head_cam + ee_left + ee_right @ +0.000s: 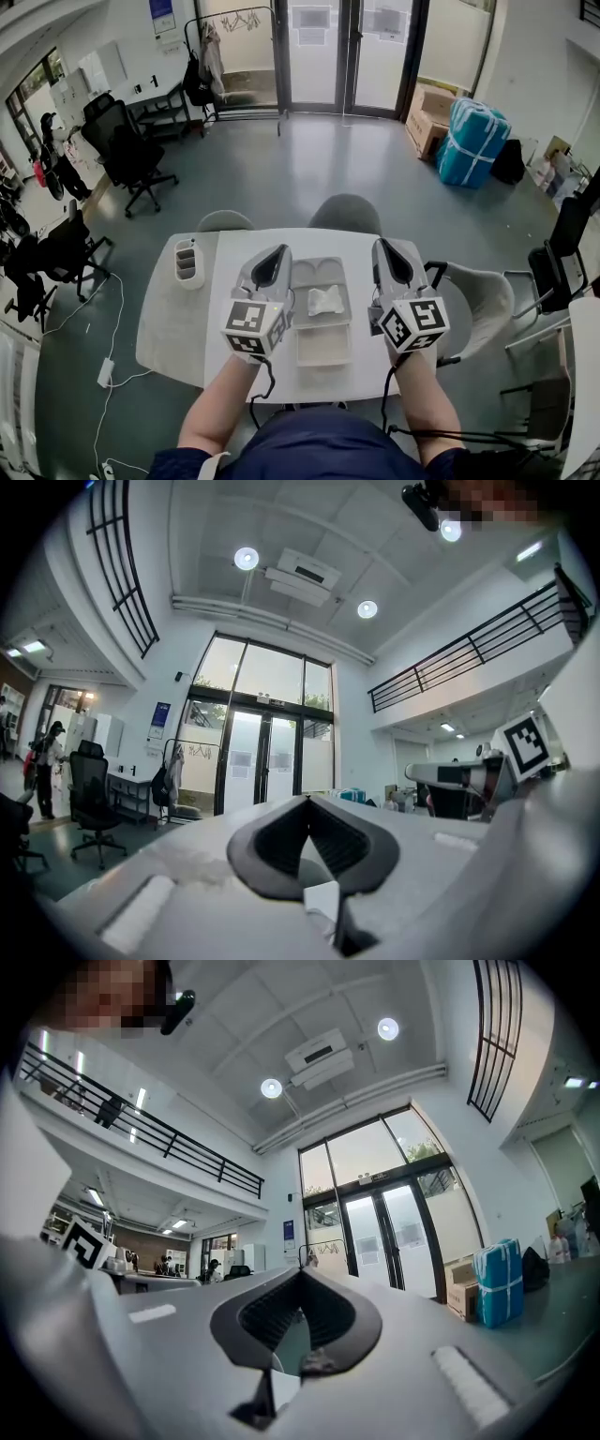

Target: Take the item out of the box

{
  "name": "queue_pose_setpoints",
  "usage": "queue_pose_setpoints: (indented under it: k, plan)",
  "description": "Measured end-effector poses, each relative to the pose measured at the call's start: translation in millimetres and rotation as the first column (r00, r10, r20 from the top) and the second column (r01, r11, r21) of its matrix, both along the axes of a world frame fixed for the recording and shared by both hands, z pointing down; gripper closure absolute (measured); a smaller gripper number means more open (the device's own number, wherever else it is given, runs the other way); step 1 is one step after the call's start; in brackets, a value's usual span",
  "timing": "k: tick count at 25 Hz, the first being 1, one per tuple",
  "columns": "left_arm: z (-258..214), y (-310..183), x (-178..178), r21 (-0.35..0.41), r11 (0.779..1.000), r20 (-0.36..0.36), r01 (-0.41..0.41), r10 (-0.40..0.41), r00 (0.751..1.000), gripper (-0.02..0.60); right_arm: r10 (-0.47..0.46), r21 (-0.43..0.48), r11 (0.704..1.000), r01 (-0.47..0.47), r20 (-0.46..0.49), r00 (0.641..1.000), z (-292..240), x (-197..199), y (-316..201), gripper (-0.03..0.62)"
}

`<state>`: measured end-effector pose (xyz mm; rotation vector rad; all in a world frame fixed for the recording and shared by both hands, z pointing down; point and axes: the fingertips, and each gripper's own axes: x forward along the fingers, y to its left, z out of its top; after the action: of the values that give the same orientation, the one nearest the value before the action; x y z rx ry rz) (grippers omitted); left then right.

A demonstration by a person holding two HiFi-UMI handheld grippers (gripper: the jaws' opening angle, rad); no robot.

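An open white box [323,349] lies in the middle of the white table [169,319], between my two grippers. A crumpled white item [325,300] rests in the box's middle section. My left gripper [282,247] hovers over the table just left of the box, jaws together and nothing between them. My right gripper [380,242] hovers just right of the box, also closed and holding nothing. Both point away from me, about level. In the left gripper view the left gripper [307,799] shows its jaws meeting at the tip, and the right gripper [302,1271] shows the same in its own view. Neither gripper view shows the box.
A small white caddy [188,262] stands on the table's left part. Two grey chairs [345,212] sit behind the table and a white chair [478,295] stands to its right. Further off are a black office chair [131,150], cardboard boxes [429,117] and a blue wrapped bundle [472,141].
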<state>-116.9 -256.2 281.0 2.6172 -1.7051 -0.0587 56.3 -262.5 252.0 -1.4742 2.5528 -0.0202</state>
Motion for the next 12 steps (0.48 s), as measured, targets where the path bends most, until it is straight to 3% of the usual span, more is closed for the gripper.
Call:
queue_pose_setpoints:
  k: [12]
  plan:
    - [1.8, -2.4, -10.9, 0.012, 1.000, -0.006, 0.027, -0.027, 1.000, 0.580, -0.029, -0.048, 0.998, 0.029, 0.014, 0.999, 12.3, -7.0, -5.5, 0.592]
